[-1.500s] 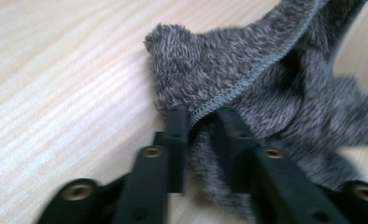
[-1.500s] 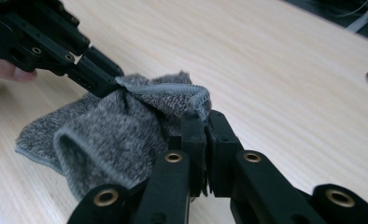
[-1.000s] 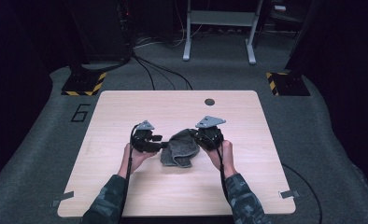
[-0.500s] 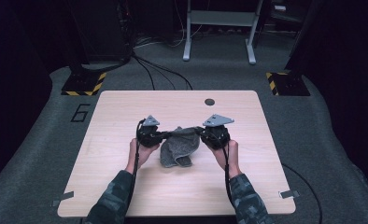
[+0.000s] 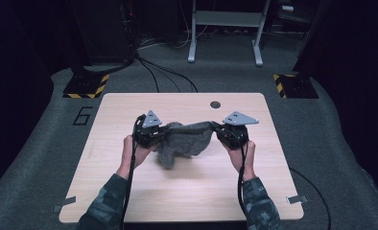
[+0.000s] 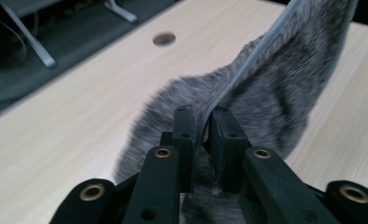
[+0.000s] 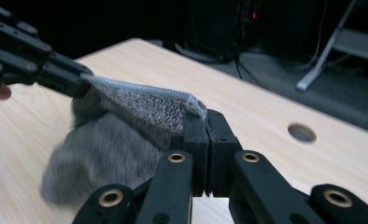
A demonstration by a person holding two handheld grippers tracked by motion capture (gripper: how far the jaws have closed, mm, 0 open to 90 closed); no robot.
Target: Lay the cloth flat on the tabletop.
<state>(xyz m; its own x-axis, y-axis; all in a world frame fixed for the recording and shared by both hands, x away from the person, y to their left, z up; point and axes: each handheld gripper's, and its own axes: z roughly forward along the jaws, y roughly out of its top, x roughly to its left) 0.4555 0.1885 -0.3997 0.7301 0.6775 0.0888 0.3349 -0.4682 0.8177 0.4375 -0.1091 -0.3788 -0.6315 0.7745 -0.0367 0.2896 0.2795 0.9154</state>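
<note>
- Right now you have the cloth strung between both grippers above the middle of the table, its top hem pulled into a line and the rest hanging down to the wood.
- Your right gripper is pressed fully together on the hem's right end; the right gripper view shows the ribbed edge pinched at the jaw tips. I judge that hold sound, so leave it alone.
- Your left gripper has just been closing and then easing a little, with the hem between its jaws; in the left gripper view the edge sits clamped in a narrow slot. The bite looks shallow, so firm it up before you pull harder.
- Keep both hands level with each other, so the hem stays straight and the hanging part drops evenly.
- Draw the hands apart only until the slack goes; more pull may drag the hem out of the left jaws.
- If you mean to spread it flat, lower the near, hanging part onto the table first, then lay the hem down toward the far side, short of the hole.
</note>
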